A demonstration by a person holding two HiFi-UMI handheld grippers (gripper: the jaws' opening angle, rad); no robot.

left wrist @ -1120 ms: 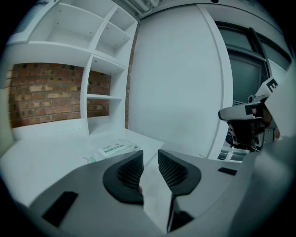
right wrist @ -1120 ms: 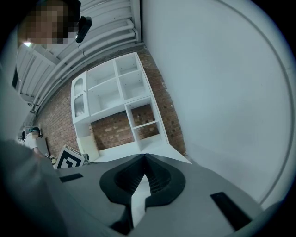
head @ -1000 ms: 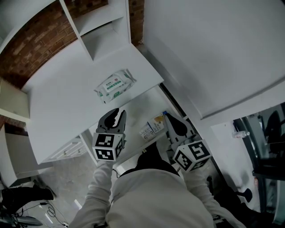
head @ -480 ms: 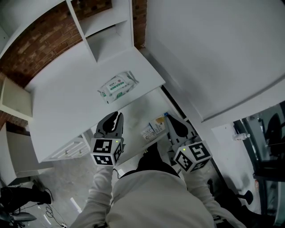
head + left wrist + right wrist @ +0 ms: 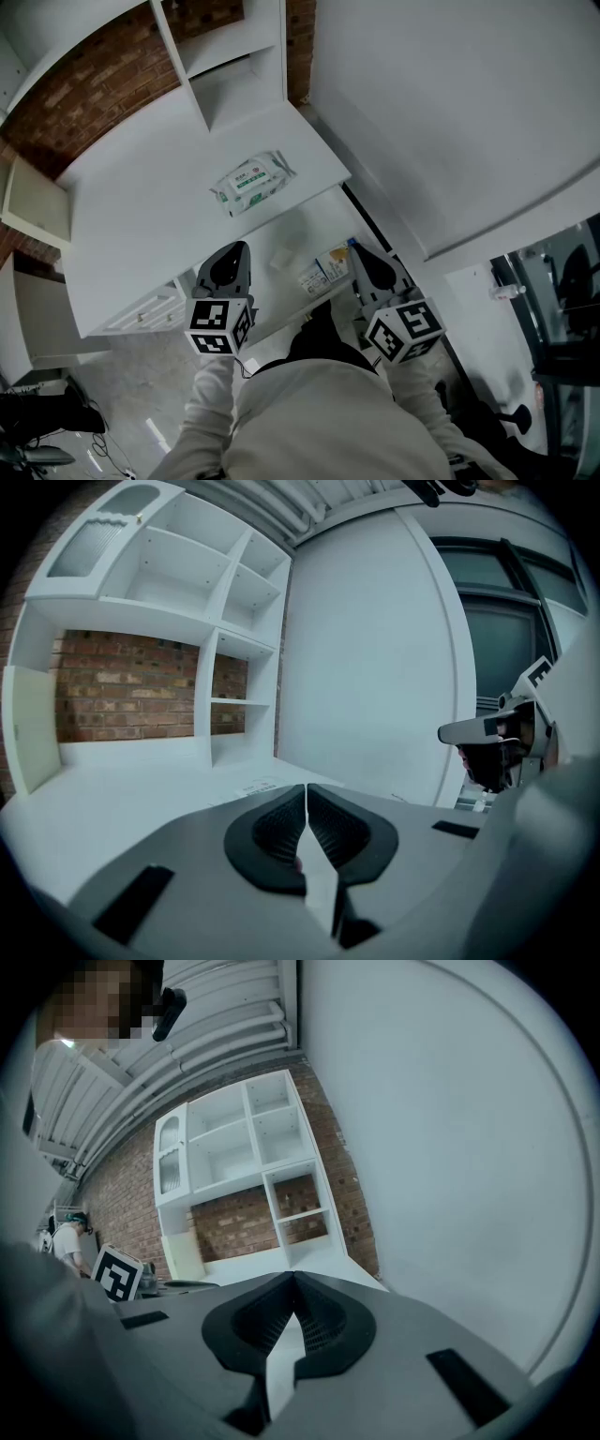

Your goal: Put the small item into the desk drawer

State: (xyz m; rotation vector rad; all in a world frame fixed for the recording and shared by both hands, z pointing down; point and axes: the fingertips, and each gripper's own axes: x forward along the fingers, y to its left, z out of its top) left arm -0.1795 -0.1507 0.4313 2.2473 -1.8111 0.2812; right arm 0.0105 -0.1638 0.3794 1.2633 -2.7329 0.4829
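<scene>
The desk drawer stands pulled out under the white desk top. A small pale item lies on its floor, beside small printed boxes. My left gripper hovers at the drawer's left end, apart from the item. Its jaws have just been closing and now meet with nothing between them. My right gripper is over the drawer's right end, shut and empty. A pack of wet wipes lies on the desk top.
White shelving stands at the back of the desk against a brick wall. A tall white panel rises at the right. A low white drawer unit sits under the desk's left part.
My left gripper's jaws went from open to shut, and it drew back toward the person. The small pale item now shows on the drawer floor. The right gripper stayed put.
</scene>
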